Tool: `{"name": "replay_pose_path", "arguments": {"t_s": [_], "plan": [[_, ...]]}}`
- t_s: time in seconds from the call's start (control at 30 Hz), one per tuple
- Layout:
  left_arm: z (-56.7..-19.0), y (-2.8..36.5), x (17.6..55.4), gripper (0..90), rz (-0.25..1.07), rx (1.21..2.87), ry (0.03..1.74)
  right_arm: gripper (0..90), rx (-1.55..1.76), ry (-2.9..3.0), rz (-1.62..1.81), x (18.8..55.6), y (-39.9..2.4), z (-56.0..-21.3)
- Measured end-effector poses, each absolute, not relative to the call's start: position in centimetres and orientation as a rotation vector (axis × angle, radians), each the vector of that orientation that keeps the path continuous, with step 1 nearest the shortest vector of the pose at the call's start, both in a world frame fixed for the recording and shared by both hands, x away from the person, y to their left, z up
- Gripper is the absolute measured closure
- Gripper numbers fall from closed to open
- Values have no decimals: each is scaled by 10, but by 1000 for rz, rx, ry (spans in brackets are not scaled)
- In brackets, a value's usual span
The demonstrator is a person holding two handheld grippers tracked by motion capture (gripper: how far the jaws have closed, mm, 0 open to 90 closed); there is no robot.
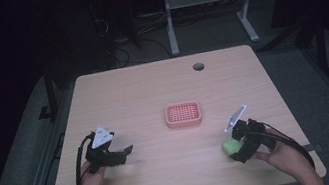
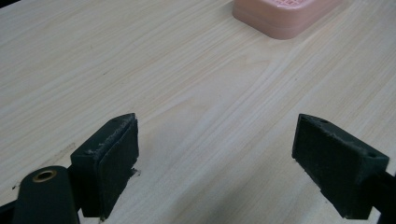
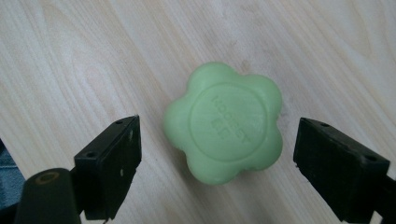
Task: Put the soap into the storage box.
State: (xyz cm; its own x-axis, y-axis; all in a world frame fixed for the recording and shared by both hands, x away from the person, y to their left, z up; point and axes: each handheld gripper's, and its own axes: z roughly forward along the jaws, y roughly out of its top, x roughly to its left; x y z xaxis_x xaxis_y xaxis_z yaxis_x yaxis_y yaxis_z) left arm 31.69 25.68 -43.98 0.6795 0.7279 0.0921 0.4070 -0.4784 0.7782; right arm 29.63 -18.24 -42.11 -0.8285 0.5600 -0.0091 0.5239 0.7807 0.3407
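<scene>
At the near left of the wooden counter [image 1: 142, 91], the left gripper [image 1: 121, 153] sat low with its jaws spread wide over bare wood, holding nothing, its camera taking in a corner of the pink soap dish [image 2: 285, 16] farther off. That dish [image 1: 183, 114], a ridged tray with rounded corners, stood at the middle of the counter, apart from both hands. At the near right, the right gripper [image 1: 234, 147] was poised over a green flower-shaped soap bar [image 3: 224, 128] lying flat on the wood, stamped face up; its jaws stood open to either side of the bar, neither pad touching it yet. In the high view the bar [image 1: 231, 146] sat just at the tip of that gripper, well short of the dish. The step in hand appeared to be the pickup, likely ahead of a move to the dish. Done well, it would call for the gripper to settle lower so the pads met the bar's side walls, centred across two opposite lobes, and to close gently and squarely, since a smooth soap could squirt out under a skewed or hard pinch.
</scene>
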Motion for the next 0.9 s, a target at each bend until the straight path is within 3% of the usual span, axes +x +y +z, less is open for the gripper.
{"name": "replay_pose_path", "arguments": {"t_s": [0.9], "plan": [[-440,257,317,144,537,2126,869,152,860,2912,355,310,-165,-439]]}}
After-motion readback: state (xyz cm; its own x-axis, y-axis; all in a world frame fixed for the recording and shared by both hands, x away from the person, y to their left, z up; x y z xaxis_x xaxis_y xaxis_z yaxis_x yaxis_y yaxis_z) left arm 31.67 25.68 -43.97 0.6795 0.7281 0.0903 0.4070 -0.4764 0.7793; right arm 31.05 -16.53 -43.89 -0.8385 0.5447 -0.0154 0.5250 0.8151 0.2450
